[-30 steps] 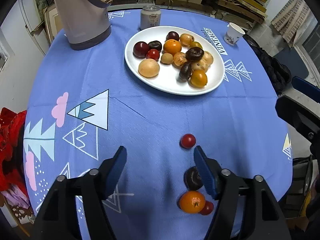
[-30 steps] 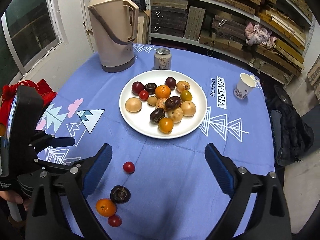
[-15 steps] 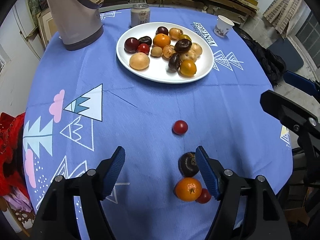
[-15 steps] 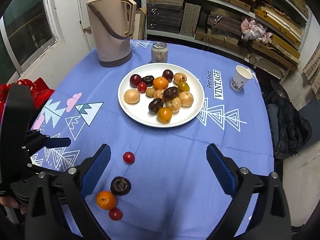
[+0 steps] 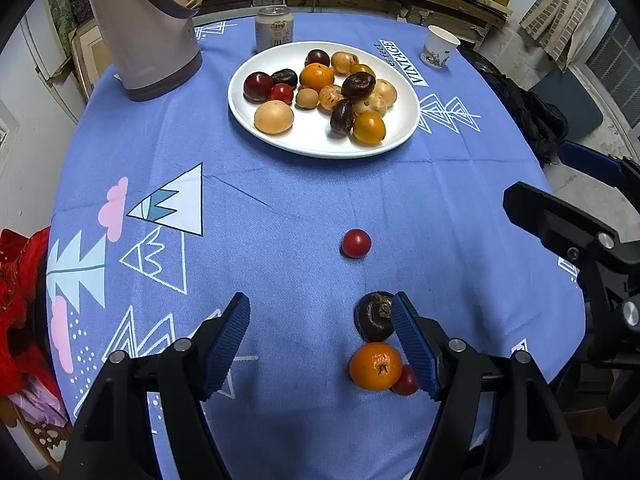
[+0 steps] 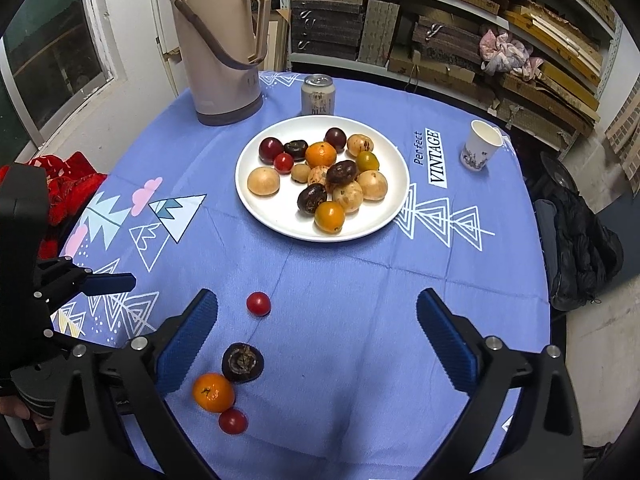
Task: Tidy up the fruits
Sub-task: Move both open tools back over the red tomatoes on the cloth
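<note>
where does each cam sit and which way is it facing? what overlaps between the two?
Left wrist: on the left claw, above the table's near edge, looking down past its open blue fingers toward the plate; the right claw's body shows at right.
Right wrist: on the right claw, held higher, facing the plate and shelves; open fingers, left claw at left.
Shared: plate, thermos, can, paper cup, four loose fruits including the orange.

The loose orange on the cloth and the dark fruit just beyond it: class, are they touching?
Touching. In the right wrist view the orange presses against the dark fruit, with no cloth visible between them.
</note>
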`<state>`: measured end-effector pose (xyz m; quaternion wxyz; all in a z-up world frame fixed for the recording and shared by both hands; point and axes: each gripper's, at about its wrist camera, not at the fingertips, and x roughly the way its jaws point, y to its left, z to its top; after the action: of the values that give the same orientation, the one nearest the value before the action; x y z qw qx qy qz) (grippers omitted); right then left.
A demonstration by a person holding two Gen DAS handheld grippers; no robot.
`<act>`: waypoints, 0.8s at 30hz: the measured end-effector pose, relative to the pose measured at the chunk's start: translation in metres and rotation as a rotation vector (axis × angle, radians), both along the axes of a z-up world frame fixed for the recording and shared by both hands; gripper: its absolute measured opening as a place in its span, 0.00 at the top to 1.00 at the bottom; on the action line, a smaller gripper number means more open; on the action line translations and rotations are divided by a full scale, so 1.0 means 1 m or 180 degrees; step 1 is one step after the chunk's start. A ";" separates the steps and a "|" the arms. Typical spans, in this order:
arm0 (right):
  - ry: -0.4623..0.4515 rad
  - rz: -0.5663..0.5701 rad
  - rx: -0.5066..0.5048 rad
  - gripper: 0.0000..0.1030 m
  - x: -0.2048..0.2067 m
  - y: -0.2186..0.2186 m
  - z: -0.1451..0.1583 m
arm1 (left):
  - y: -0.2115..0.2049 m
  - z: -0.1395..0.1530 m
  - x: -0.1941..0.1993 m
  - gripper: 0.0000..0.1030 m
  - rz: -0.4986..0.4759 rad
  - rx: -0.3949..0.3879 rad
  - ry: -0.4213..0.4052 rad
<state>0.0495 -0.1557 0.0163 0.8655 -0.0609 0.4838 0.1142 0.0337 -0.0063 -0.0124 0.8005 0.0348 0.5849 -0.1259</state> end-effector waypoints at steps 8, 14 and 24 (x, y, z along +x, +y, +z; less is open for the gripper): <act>0.0083 0.0017 -0.0016 0.05 0.005 0.000 -0.011 | 0.001 -0.003 0.001 0.28 0.0015 -0.0001 0.0033; 0.0150 0.0038 -0.0006 0.05 0.009 -0.001 -0.019 | 0.003 -0.007 0.004 0.28 0.0033 0.0005 0.0076; 0.0360 0.0200 0.0104 0.05 -0.003 -0.009 -0.055 | 0.004 -0.019 0.012 0.28 0.0034 0.0020 0.0153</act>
<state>0.0467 -0.1651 -0.0391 0.8336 -0.0553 0.5280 0.1525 0.0460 -0.0021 -0.0309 0.7868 0.0312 0.6045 -0.1206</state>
